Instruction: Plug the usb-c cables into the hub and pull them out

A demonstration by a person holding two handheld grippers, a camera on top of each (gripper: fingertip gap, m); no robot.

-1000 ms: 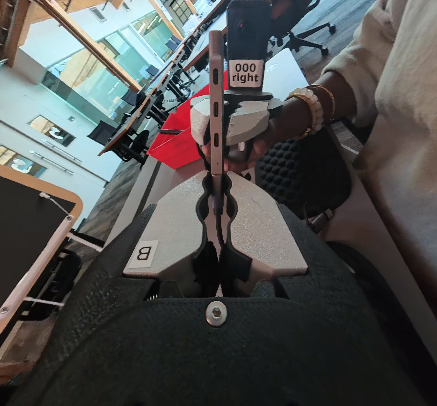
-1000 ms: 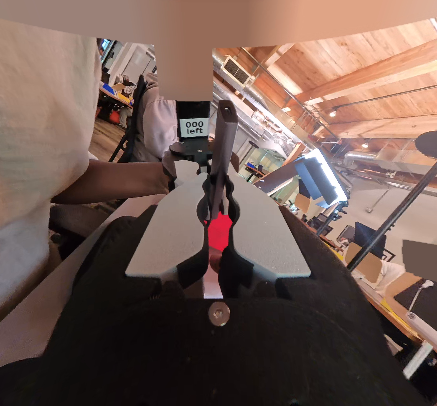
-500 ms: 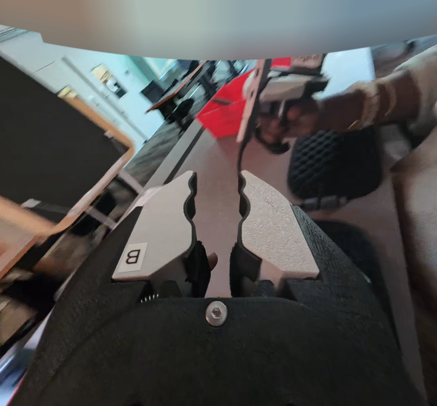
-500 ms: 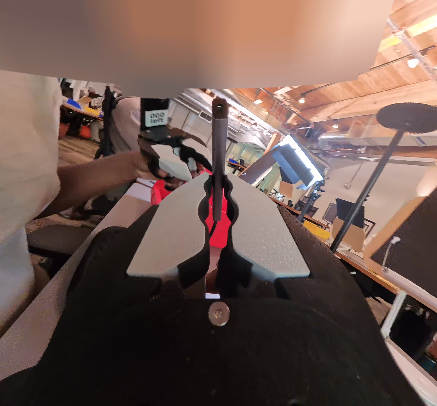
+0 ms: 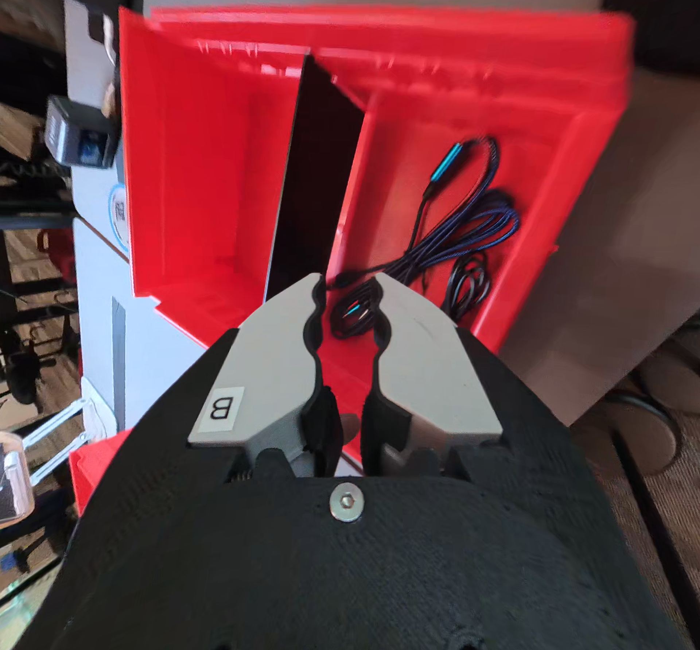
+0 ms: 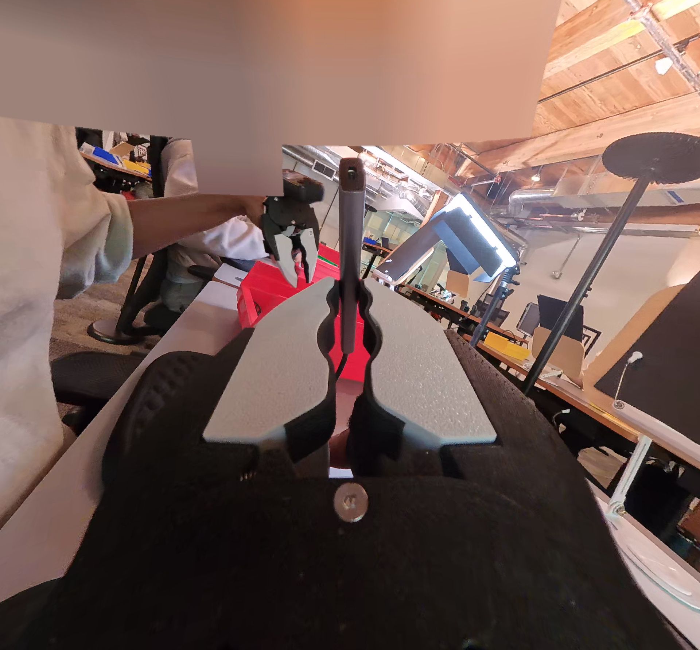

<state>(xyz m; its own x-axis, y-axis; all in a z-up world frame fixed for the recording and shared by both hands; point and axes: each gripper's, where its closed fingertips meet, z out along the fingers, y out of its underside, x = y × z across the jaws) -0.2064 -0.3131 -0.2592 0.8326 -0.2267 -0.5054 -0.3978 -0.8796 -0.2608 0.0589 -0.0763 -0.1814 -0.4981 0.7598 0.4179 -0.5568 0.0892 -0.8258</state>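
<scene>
My left gripper (image 5: 348, 283) is open and empty, pointing down into a red bin (image 5: 197, 162). In the bin's right compartment lie a blue braided usb-c cable (image 5: 477, 230) with a teal plug (image 5: 445, 163) and a coiled black cable (image 5: 467, 287). Another teal plug (image 5: 354, 309) shows between my fingers. My right gripper (image 6: 348, 287) is shut on the slim grey hub (image 6: 350, 234), held upright, with its cord hanging below. In the right wrist view the left gripper (image 6: 297, 260) hovers over the red bin (image 6: 272, 290).
A black divider (image 5: 318, 177) splits the bin. The bin sits on a white table (image 5: 159, 347). A black light stand (image 6: 591, 279) and a black panel (image 6: 663, 359) are to the right. A chair base (image 6: 121, 325) is on the floor to the left. About 35 centimeters separates my left fingertips from my right.
My left gripper opened, let go of the hub's lower end, and swung away to point down into the red bin. My right gripper still holds the hub upright.
</scene>
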